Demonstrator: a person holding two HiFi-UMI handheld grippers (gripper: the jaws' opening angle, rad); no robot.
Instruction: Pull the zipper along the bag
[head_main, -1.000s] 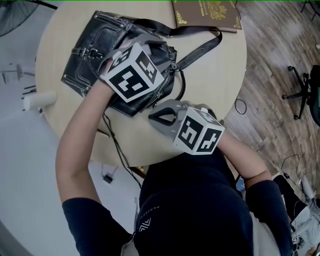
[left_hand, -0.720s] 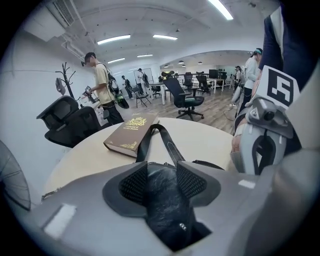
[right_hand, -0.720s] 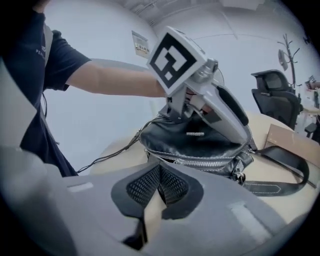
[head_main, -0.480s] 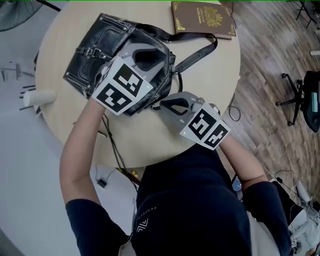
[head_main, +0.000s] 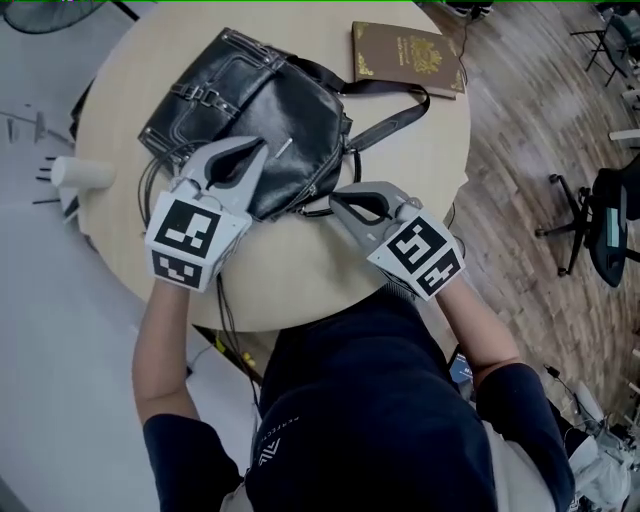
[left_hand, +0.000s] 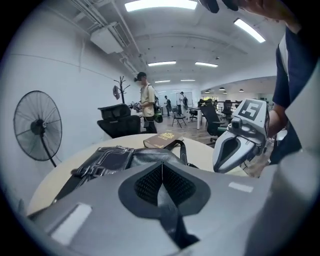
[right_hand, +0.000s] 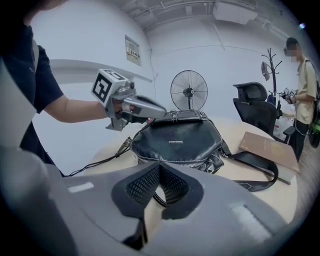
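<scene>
The fingers of the left gripper (head_main: 262, 146) have just been closed, empty, over the bag (head_main: 262, 105). The fingers of the right gripper (head_main: 336, 200) are pressed together beside the bag's edge.

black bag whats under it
Only the round tan table shows beneath the black bag, around its edges. The tabletop directly under it is covered, so anything lying there cannot be seen.

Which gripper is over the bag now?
The left gripper: its fingers, just closed with nothing between, overlap the black bag from above; the right gripper sits beside the bag's edge over bare table.
</scene>
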